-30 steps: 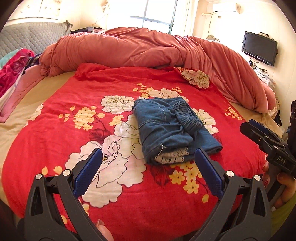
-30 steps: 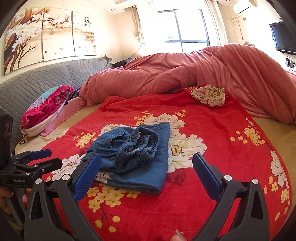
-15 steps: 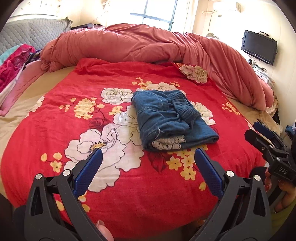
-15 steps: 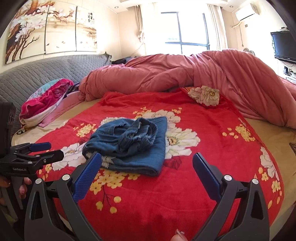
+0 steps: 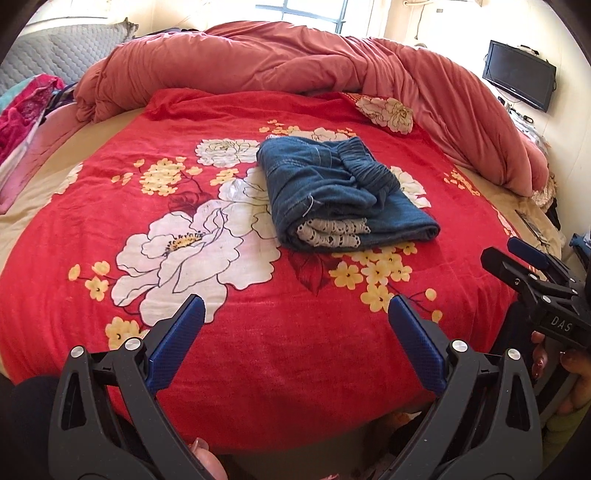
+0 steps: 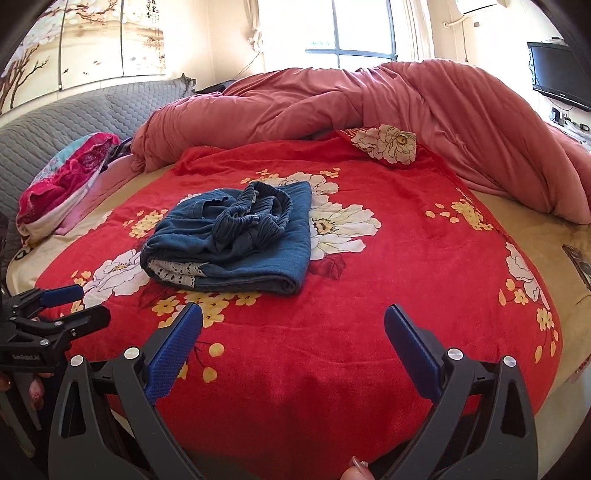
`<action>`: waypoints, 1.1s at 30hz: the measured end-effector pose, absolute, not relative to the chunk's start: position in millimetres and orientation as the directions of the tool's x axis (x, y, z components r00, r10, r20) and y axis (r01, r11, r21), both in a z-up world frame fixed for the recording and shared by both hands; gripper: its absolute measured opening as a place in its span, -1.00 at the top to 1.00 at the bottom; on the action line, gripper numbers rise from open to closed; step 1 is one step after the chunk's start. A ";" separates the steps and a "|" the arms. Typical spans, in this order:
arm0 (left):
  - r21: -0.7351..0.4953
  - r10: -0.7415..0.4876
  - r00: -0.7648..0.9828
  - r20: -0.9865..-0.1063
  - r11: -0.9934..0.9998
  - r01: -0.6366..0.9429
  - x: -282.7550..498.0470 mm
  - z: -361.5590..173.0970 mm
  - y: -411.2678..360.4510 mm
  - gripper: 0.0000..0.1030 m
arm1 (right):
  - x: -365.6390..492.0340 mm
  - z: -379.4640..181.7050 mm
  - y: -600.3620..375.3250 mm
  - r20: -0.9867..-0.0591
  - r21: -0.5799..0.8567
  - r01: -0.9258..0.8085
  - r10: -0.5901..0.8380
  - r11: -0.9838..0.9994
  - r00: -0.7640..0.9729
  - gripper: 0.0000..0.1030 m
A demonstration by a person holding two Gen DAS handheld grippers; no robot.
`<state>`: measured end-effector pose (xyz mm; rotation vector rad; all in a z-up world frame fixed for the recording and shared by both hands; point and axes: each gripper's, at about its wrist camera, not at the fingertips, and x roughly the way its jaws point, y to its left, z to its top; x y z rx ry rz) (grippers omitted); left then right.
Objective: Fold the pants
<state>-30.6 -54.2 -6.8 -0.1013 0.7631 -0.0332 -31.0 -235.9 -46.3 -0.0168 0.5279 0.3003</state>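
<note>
The pants (image 5: 343,195) lie folded in a thick bundle on the red flower blanket (image 5: 221,332), approx. in the middle of the bed. The elastic waist part is bunched on top, and a white lace edge (image 5: 330,232) shows at the near end of the bundle. In the right wrist view the same pants (image 6: 236,240) sit a bit to the left, w/ the lace (image 6: 177,273) at the near left corner.

The left gripper (image 5: 295,332) is spread wide w/ nothing between its blue pads (image 5: 177,343); it hangs over the near edge of the blanket, well apart from the pants. The right gripper (image 6: 291,339) is also released and empty, near the same edge. Each one is seen from the side in the other camera, and a hand (image 5: 565,373) w/ painted nails holds the right one.

Behind the pants a big pink quilt (image 5: 295,66) is piled along the far side. A folded-over blanket corner (image 5: 388,110) lies just in front of it. Pink and teal pillows (image 6: 62,181) are at the left by the grey padded headboard (image 6: 74,114). A TV (image 5: 517,74) hangs on the right wall, and a window (image 6: 351,33) is behind. Nothing lies between the grippers and the pants, only blanket.
</note>
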 end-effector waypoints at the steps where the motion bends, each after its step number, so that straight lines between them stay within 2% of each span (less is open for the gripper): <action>1: -0.103 -0.067 0.720 -0.691 0.995 -0.007 -30.3 -8.1 -54.4 -0.81 | -30.7 -46.9 -235.4 -0.501 0.057 -0.286 0.275 0.956 0.820 -0.91; 33: -0.126 -0.062 0.707 -0.705 0.991 -0.038 -25.2 -12.7 -49.2 -0.81 | -20.1 -53.8 -233.5 -0.518 0.060 -0.277 0.267 0.959 0.813 -0.91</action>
